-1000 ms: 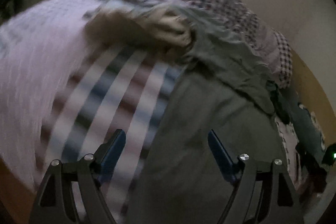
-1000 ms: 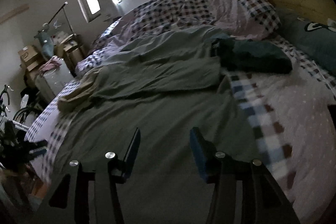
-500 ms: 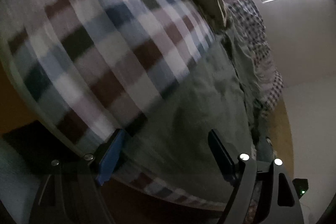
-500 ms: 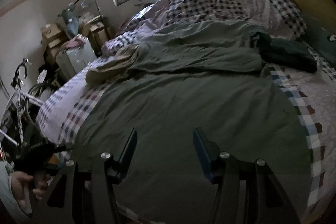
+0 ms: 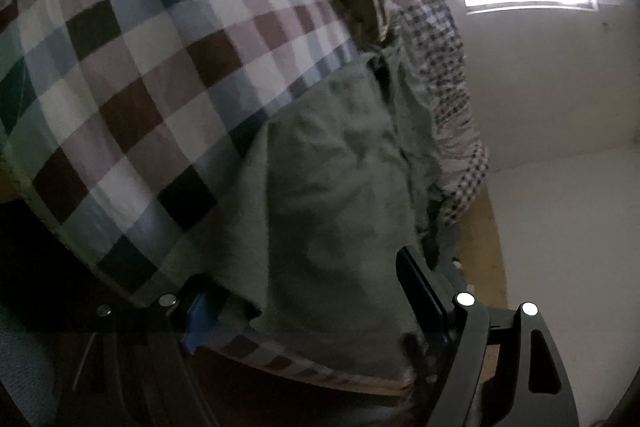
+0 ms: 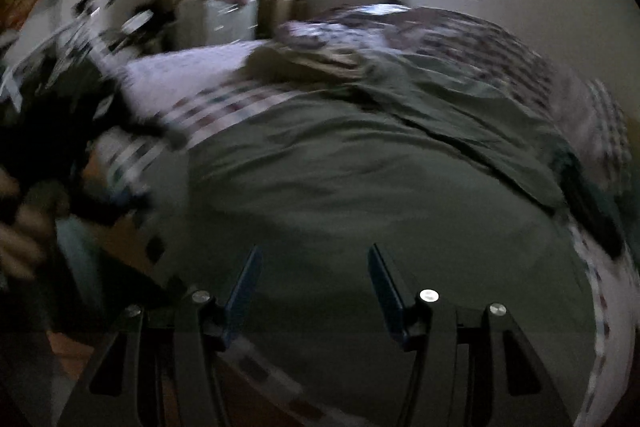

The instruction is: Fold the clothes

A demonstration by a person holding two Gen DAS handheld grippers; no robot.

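Left gripper [image 5: 308, 307]: I see my jaws spread wide at the near edge of the bed. The green garment [image 5: 332, 195] and the bed's edge lie between them, but I see neither pad pressing on the cloth, so I read it as not gripping.
Left fingers: the blue pad [image 5: 198, 319] is half tucked under the hanging cloth; the other is dark and stands clear beside the garment's far side.
Right gripper [image 6: 316, 291]: my jaws are parted and opening further, nothing between them, poised above the green cloth [image 6: 360, 187] near the foot of the bed.
Edges: in the left view the garment's hem drapes over the checked bedsheet [image 5: 132, 79] border. In the right view that sheet [image 6: 224, 111] shows as a strip along the garment's left side.
Open room: the wide flat stretch of green ahead of my right jaws is bare. Further back the cloth bunches into folds against the checked quilt [image 6: 460, 31].
Crowded side: blurred clutter and boxes [image 6: 224, 3] left of the bed; a person's hand [image 6: 20, 227] at the left rim, smeared.
Change: a second ago my left view looked across the bed top, and now it sits low at the edge, tilted. My right view has swung, and its jaws are wider than before.
Garment look: dull grey-green, large, spread flat, lightly creased.
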